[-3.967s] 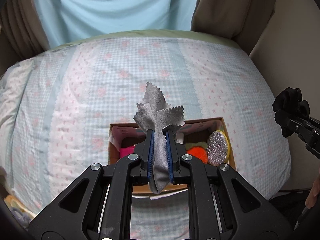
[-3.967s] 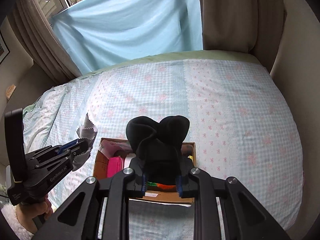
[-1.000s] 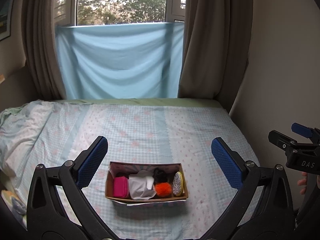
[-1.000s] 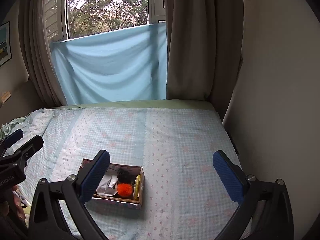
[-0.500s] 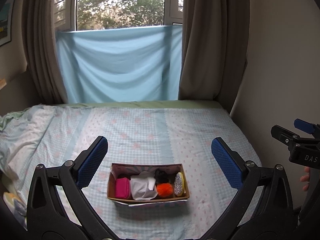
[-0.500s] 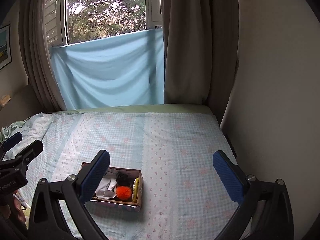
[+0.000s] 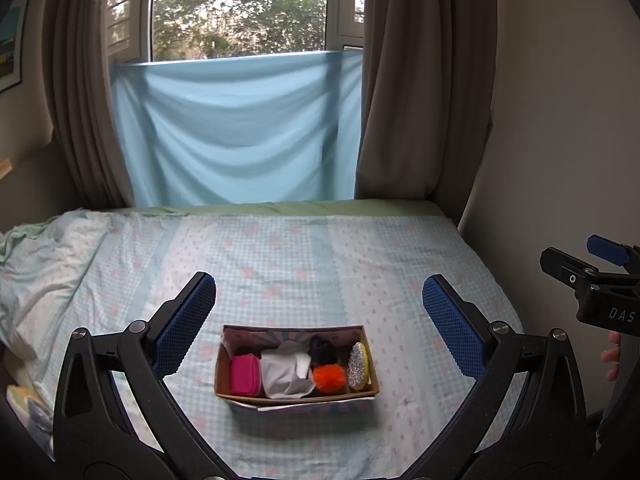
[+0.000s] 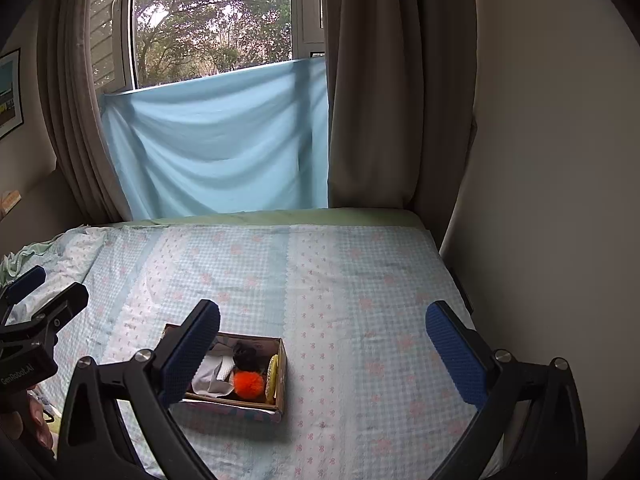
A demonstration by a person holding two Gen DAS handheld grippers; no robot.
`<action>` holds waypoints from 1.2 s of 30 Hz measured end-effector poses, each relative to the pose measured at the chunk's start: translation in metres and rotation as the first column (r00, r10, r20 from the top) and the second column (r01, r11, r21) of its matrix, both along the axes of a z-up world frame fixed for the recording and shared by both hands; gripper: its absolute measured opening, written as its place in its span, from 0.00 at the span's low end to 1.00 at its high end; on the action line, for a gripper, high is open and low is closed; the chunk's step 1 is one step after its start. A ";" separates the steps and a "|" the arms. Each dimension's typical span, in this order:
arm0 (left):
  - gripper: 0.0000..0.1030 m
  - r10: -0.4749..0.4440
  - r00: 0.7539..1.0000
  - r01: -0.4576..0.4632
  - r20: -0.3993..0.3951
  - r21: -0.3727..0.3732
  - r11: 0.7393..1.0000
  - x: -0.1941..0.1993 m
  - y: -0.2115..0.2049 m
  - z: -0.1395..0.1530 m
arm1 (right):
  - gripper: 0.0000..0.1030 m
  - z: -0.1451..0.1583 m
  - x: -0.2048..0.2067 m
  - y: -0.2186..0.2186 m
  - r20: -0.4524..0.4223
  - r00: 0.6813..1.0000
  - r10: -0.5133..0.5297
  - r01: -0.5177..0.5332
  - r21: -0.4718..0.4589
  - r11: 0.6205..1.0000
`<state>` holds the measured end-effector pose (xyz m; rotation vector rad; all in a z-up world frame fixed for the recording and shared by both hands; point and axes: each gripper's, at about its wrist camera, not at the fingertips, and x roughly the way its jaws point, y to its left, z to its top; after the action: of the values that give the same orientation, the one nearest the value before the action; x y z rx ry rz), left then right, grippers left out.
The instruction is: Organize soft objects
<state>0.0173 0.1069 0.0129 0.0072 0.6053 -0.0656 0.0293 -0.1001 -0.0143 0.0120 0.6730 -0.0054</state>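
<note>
A cardboard box [image 7: 296, 395] [image 8: 282, 376] sits on the bed. It holds a pink pouch [image 7: 244, 374], a pale grey cloth [image 7: 286, 374] [image 8: 212, 378], a black soft item [image 7: 323, 351] [image 8: 245, 356], an orange pompom [image 7: 329, 378] [image 8: 248, 385] and a glittery yellow-edged pad [image 7: 358, 366] [image 8: 273, 376]. My left gripper [image 7: 320, 320] hangs open and empty, back from the box and above it. My right gripper [image 8: 322, 346] is open and empty too, with the box behind its left finger [image 8: 188, 356]. Each gripper appears at the edge of the other's view.
The bed has a pale blue checked sheet [image 7: 320, 256] [image 8: 360, 280], bunched at the left [image 7: 48, 264]. A wall [image 7: 560, 120] runs along the right side. Brown curtains [image 7: 424, 80] and a blue cloth [image 7: 236, 132] cover the window beyond. A hand [image 7: 612, 354] holds the right gripper.
Four seconds ago the left gripper held the grey cloth and the right the black item over the box; both items now lie in it. Both grippers have since opened, drawn back and tilted up.
</note>
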 end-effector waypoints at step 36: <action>1.00 -0.005 1.000 0.005 0.016 0.031 1.000 0.001 -0.002 -0.002 | 1.00 0.001 -0.001 -0.004 0.022 1.000 -0.007 0.006 0.004 1.000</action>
<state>0.0181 0.1054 0.0114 0.0394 0.5900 -0.0608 0.0284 -0.1044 -0.0136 0.0179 0.6514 -0.0103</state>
